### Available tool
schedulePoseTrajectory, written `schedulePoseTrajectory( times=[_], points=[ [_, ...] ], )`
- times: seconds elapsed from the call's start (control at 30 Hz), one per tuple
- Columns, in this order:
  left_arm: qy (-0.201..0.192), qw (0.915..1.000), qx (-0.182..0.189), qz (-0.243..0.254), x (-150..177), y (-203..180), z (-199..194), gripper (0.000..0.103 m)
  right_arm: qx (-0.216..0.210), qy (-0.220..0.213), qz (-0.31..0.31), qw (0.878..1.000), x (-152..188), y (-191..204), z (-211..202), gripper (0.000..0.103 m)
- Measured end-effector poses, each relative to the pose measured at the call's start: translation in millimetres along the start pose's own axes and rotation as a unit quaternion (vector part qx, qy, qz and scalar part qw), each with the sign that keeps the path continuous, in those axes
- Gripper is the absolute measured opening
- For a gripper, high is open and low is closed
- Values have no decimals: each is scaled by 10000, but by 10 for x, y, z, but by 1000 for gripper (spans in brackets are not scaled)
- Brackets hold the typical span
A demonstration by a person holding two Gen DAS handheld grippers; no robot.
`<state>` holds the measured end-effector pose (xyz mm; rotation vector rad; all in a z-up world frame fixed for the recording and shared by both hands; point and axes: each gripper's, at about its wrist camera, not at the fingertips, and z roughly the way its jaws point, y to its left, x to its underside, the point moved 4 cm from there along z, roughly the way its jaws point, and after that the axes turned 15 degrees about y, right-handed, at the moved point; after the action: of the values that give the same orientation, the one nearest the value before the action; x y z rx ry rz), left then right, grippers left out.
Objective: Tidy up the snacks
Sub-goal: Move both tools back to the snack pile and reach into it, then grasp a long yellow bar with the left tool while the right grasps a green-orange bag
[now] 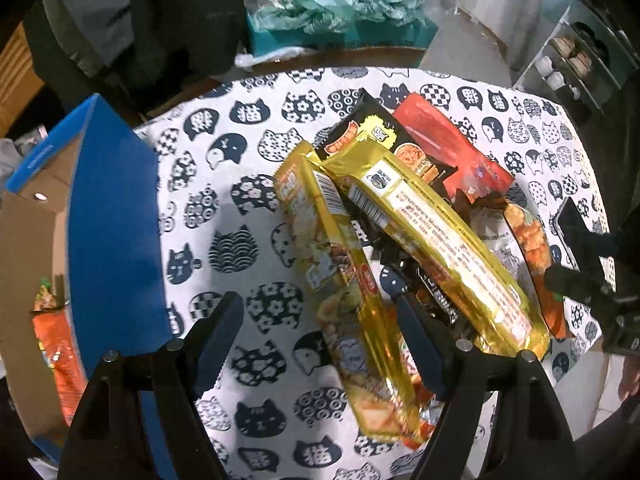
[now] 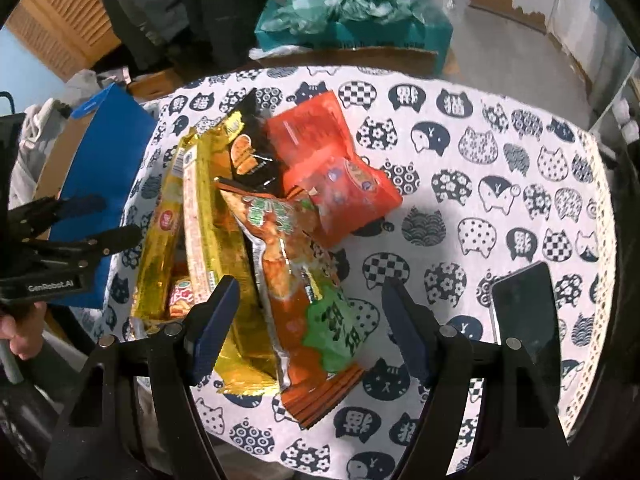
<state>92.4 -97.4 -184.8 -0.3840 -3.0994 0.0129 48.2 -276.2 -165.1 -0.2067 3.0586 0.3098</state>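
Observation:
A heap of snack packets lies on the cat-print tablecloth (image 1: 248, 208). My left gripper (image 1: 316, 320) hovers open over a long gold packet (image 1: 344, 280), its pads clear of the wrapper. A second gold packet (image 1: 440, 240) lies beside it, with a black packet (image 1: 360, 128) and a red packet (image 1: 448, 148) behind. My right gripper (image 2: 310, 300) stands open above an orange-and-green packet (image 2: 300, 280), not touching it. The right wrist view also shows the gold packets (image 2: 216, 220), the black packet (image 2: 252, 152), the red packet (image 2: 336, 168) and my left gripper (image 2: 116, 220).
A blue cardboard box (image 1: 116, 220) stands open at the table's left edge, with an orange packet (image 1: 60, 352) inside. A dark phone (image 2: 524, 312) lies on the cloth at the right. A teal box of crumpled paper (image 2: 352, 20) sits beyond the table. A hand (image 2: 20, 332) shows at the left.

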Motion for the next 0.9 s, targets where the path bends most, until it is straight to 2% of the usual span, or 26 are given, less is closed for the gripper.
schedulePoseTrajectory(
  times=[0.17, 0.33, 0.4, 0.47, 0.5, 0.57, 0.8, 0.83, 0.87, 0.9],
  points=[
    [175, 9998, -72, -52, -86, -4, 206, 80, -189, 122, 4, 9997, -15, -17, 159, 74],
    [294, 9995, -119, 65, -77, -13, 364, 80, -122, 283, -53, 9995, -40, 8, 348, 74],
    [308, 9992, -170, 184, -49, -20, 395, 76, -76, 324, -56, 9994, -63, -4, 396, 74],
    [351, 9987, -237, 282, -5, -13, 421, 57, -99, 355, -24, 9993, -80, -33, 427, 74],
    [443, 9977, -383, 334, 19, 3, 451, 52, -119, 371, -7, 9992, -88, -41, 446, 74],
    [501, 9962, -582, 416, 50, 30, 496, 50, -138, 411, 7, 9991, -102, -47, 483, 74],
    [291, 9954, -718, 572, 18, 6, 510, 50, 20, 567, -82, 9984, -147, 6, 658, 73],
    [269, 9949, -761, 597, 0, -7, 509, 46, -8, 559, -87, 9984, -154, 8, 662, 66],
    [254, 9950, -745, 622, 4, -22, 511, 43, -32, 569, -99, 9983, -158, 16, 667, 51],
    [248, 9949, -750, 632, 14, -28, 509, 43, 44, 594, -105, 9982, -152, 13, 671, 47]
  ],
)
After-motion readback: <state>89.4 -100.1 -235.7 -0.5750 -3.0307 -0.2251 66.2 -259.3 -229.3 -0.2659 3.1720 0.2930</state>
